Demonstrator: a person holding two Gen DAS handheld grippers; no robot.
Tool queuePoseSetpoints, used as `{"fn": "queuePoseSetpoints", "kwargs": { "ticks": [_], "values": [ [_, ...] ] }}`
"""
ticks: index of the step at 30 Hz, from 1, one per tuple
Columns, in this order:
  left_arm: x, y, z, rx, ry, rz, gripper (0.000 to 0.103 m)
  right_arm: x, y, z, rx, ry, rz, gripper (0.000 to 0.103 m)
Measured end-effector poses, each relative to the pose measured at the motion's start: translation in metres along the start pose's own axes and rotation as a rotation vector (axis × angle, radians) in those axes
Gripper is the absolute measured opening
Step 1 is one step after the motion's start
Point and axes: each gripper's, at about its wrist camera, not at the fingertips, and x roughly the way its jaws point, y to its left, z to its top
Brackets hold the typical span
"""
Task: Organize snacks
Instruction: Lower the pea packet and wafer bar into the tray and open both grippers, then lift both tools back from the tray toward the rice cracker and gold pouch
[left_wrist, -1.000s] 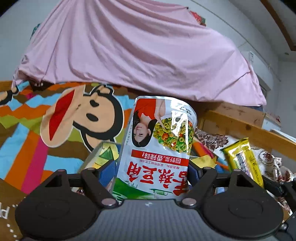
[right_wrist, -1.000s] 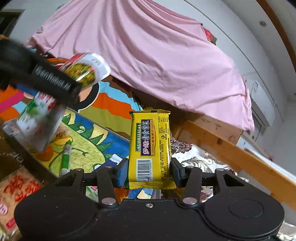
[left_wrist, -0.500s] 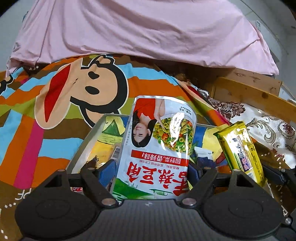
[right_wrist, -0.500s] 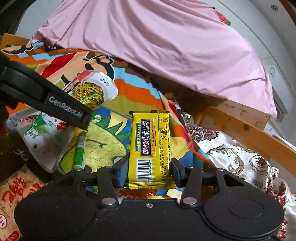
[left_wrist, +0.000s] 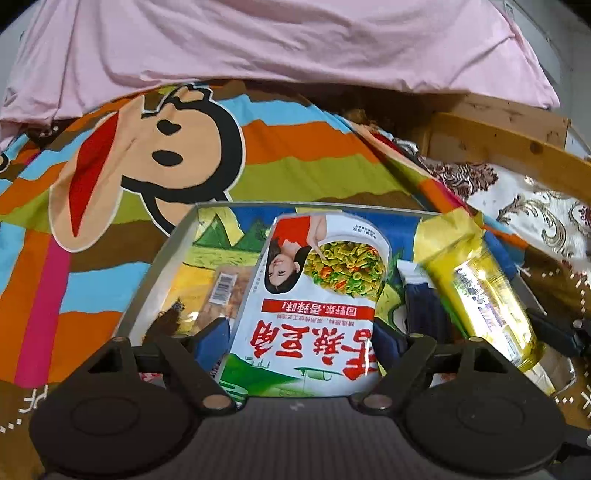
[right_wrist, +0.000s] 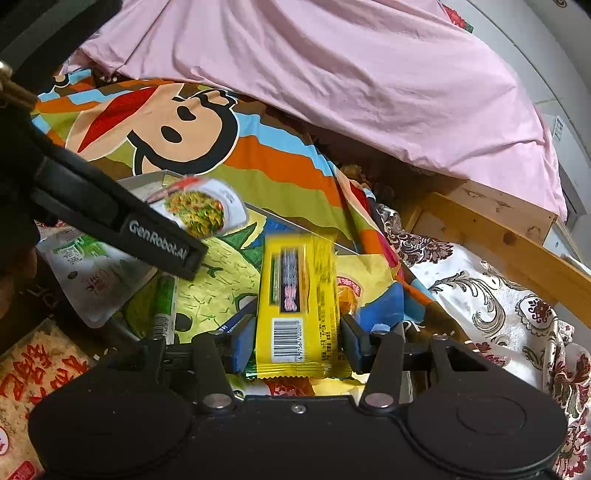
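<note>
My left gripper (left_wrist: 303, 339) is shut on a white snack pouch (left_wrist: 317, 295) with red Chinese letters and a woman's picture, held over a tray (left_wrist: 162, 258) with a cartoon-printed bottom. The pouch also shows in the right wrist view (right_wrist: 199, 210). My right gripper (right_wrist: 295, 343) has its jaws slightly apart beside a yellow snack bar (right_wrist: 297, 302), which looks blurred and loose between them. The bar shows at the right in the left wrist view (left_wrist: 484, 291), over the tray's right part.
The tray (right_wrist: 147, 181) lies on a striped monkey-print blanket (left_wrist: 147, 147) and holds several packets: a clear one with a barcode (left_wrist: 225, 291), a dark blue one (left_wrist: 424, 306), a green stick (right_wrist: 164, 306). A pink sheet (left_wrist: 295, 40) is behind, a wooden bed rail (right_wrist: 517, 251) at right, an orange-lettered packet (right_wrist: 33, 373) at lower left.
Both grippers have tilted down and come closer over the tray. The right gripper's jaws have widened and the yellow bar has turned blurred between them.
</note>
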Motion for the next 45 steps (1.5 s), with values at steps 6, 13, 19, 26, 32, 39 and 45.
{"fn": "queuePoseSetpoints", "kwargs": {
  "ticks": [6,13,19,26,32,39,45],
  "values": [
    [0.003,0.002,-0.001,-0.019,0.031,-0.022,0.095,-0.002,0.000,0.001,0.000,0.000,0.002,0.066],
    [-0.004,0.008,0.003,-0.068,0.065,-0.062,0.100,-0.016,-0.008,0.007,0.024,0.000,0.009,0.086],
    [-0.011,0.016,0.007,-0.132,0.087,-0.079,0.102,-0.037,-0.021,0.011,0.062,0.006,-0.007,0.089],
    [-0.029,0.015,0.006,-0.130,0.065,-0.046,0.102,-0.054,-0.034,0.014,0.102,-0.001,-0.027,0.090],
    [-0.072,0.018,0.007,-0.144,-0.037,-0.009,0.102,-0.085,-0.042,0.022,0.134,-0.063,-0.045,0.099],
    [-0.138,0.026,0.002,-0.195,-0.149,0.016,0.102,-0.144,-0.059,0.025,0.235,-0.161,-0.067,0.102],
    [-0.196,0.021,-0.013,-0.134,-0.217,0.069,0.102,-0.198,-0.073,0.021,0.290,-0.222,-0.076,0.102]
  ]
}}
